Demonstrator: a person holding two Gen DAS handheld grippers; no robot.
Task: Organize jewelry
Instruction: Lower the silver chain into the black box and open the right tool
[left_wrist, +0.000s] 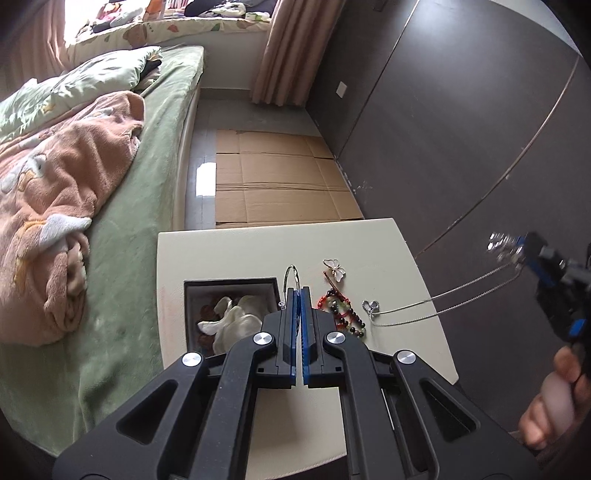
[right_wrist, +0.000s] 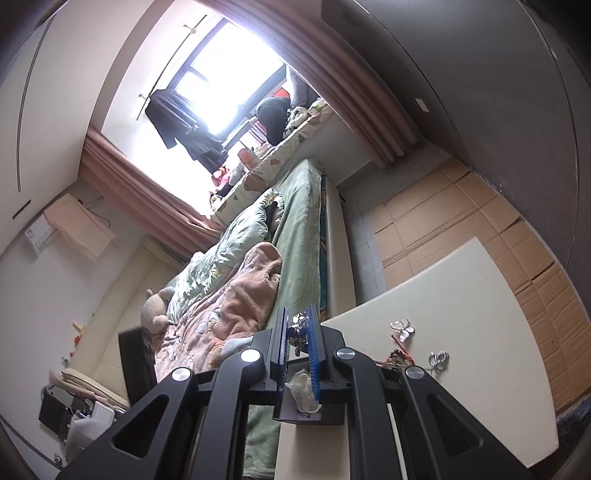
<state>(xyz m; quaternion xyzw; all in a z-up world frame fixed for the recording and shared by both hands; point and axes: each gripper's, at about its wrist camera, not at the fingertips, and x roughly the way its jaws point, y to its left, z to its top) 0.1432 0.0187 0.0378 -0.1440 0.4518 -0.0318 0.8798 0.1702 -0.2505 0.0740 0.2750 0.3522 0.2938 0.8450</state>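
My left gripper (left_wrist: 299, 291) is shut on a silver ring-shaped bangle (left_wrist: 291, 277), held just above the right rim of the dark jewelry box (left_wrist: 192, 291), which holds white cloth and beads. My right gripper (left_wrist: 517, 254) is raised at the right, shut on the sparkly end (right_wrist: 298, 320) of a silver chain necklace (left_wrist: 443, 301). The chain hangs down to a heart pendant (left_wrist: 370, 306) on the cream table (left_wrist: 388, 243). A butterfly brooch (left_wrist: 335, 269) and a red-and-dark bead bracelet (left_wrist: 341, 314) lie on the table between them.
A bed with a green sheet (left_wrist: 140, 221) and a pink blanket (left_wrist: 62, 192) runs along the table's left. Flattened cardboard (left_wrist: 280, 177) covers the floor beyond. A dark wardrobe wall (left_wrist: 461, 129) stands at the right.
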